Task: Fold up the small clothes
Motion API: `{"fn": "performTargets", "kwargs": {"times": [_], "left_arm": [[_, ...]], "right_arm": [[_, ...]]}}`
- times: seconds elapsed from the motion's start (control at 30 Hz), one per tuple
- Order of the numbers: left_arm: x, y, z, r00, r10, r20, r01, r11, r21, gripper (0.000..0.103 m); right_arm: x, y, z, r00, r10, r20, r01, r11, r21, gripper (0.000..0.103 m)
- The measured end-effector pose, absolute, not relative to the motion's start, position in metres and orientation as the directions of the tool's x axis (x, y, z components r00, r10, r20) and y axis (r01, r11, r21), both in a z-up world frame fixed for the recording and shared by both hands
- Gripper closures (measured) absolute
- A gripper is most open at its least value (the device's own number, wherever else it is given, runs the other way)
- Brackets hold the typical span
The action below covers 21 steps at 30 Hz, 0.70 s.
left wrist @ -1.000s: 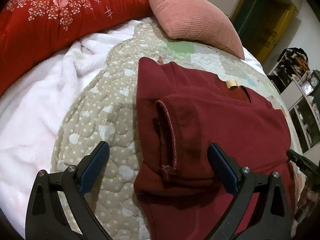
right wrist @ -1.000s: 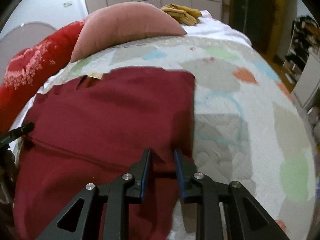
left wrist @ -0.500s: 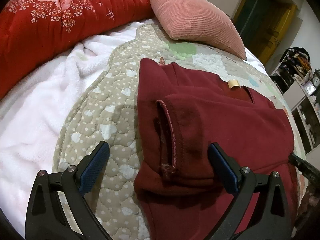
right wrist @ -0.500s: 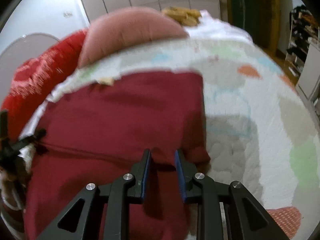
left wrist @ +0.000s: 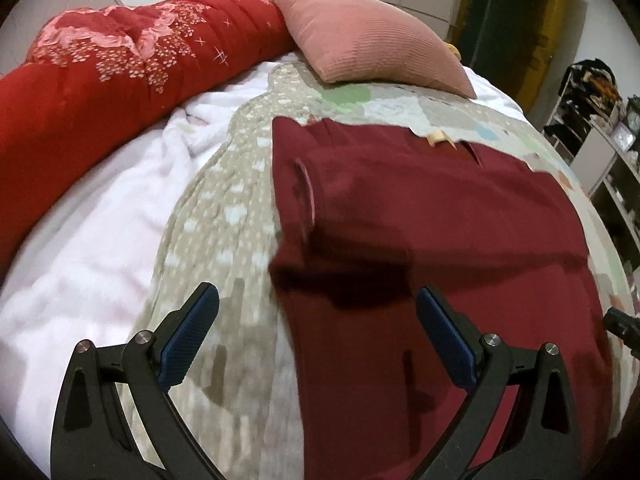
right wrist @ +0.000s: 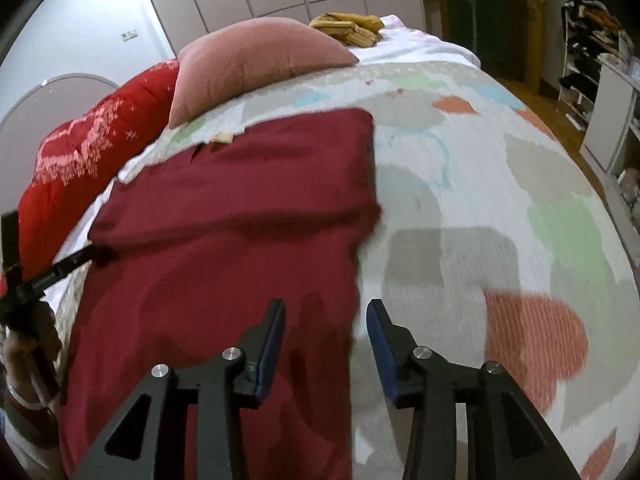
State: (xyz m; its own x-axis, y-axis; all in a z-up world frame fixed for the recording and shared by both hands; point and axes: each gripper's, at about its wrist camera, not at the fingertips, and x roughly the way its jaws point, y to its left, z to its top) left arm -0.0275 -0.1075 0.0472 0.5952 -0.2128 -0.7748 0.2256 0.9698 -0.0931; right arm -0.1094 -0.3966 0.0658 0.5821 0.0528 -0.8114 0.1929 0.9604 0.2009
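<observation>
A dark red garment [left wrist: 440, 240] lies flat on the patchwork quilt [left wrist: 224, 208], its left sleeve folded in over the body with the cuff [left wrist: 306, 188] showing. My left gripper [left wrist: 318, 324] is wide open and empty, hovering above the garment's left edge. In the right wrist view the same garment [right wrist: 240, 220] lies with its right side folded over. My right gripper [right wrist: 326, 336] is open and empty above the garment's right edge. The left gripper's tip also shows in the right wrist view [right wrist: 52, 276].
A pink corduroy pillow [left wrist: 372, 36] and a rolled red floral duvet [left wrist: 100, 80] lie at the head of the bed. A white fleece blanket [left wrist: 88, 232] lies left. Yellow cloth [right wrist: 348, 26] sits behind the pillow. Shelves [right wrist: 600, 80] stand right.
My right gripper has let go of the garment's right side and opened. Both grippers have pulled back and risen from the garment. The left stays open.
</observation>
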Motion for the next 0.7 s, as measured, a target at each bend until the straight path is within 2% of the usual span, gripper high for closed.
{"fn": "performTargets", "kwargs": {"times": [0.17, 0.33, 0.47, 0.7], "left_arm": [[-0.055, -0.101, 0.042, 0.569, -0.221, -0.792, 0.217, 0.969, -0.115, 0.003], [-0.069, -0.102, 0.04, 0.556, -0.215, -0.802, 0.216, 0.97, -0.111, 0.003], [-0.07, -0.102, 0.04, 0.553, -0.221, -0.803, 0.214, 0.969, -0.12, 0.003], [-0.055, -0.091, 0.039, 0.509, -0.293, -0.81, 0.167, 0.956, -0.241, 0.003]], "right_arm": [[-0.135, -0.397, 0.054, 0.556, 0.076, -0.828, 0.199, 0.955, 0.221, 0.06], [-0.135, -0.393, 0.065, 0.594, 0.116, -0.796, 0.2, 0.937, 0.285, 0.058], [-0.128, -0.374, 0.069, 0.6, 0.126, -0.79, 0.162, 0.948, 0.274, 0.058], [-0.096, -0.341, 0.063, 0.59, 0.232, -0.773, 0.101, 0.929, 0.356, 0.057]]}}
